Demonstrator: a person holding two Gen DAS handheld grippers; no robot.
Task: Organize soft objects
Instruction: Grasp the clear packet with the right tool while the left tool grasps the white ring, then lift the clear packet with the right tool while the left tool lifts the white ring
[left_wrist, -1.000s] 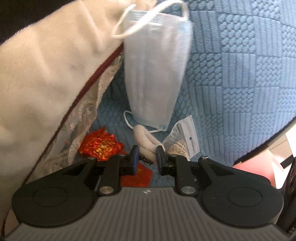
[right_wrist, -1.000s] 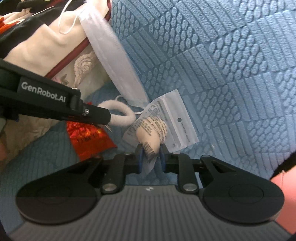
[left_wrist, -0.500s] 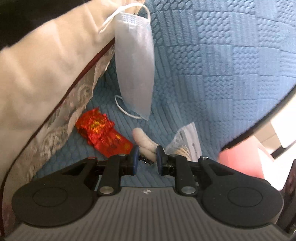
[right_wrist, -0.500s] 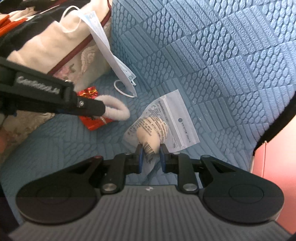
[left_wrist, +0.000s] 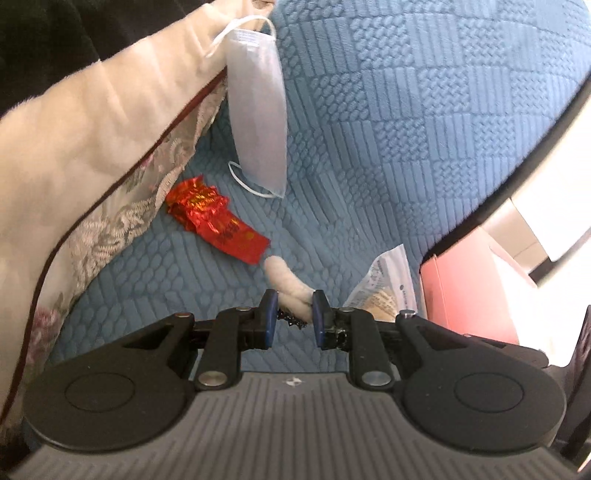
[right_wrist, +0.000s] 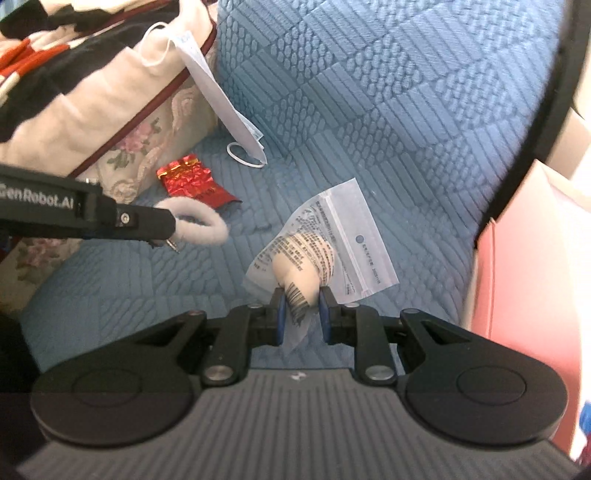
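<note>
Two grippers hovered above the blue quilted cover (right_wrist: 388, 110): the left gripper (left_wrist: 293, 314) pinched a fluffy white ring (right_wrist: 199, 221), while the right gripper (right_wrist: 301, 314) clamped a printed plastic pouch (right_wrist: 325, 251).

One mask (left_wrist: 258, 110), one pouch (right_wrist: 332, 243) (printed) — one wrapper (left_wrist: 214, 221).

the white words "genrobot.ai" stand on the black side of the left gripper (right_wrist: 162, 225), at nine o'clock in the right wrist view. the clear bag (right_wrist: 332, 243) near the middle has rows of tiny black print and a barcode, too small to read. the red wrapper (right_wrist: 192, 181) at ten o'clock has gold marks, too small to read.
</note>
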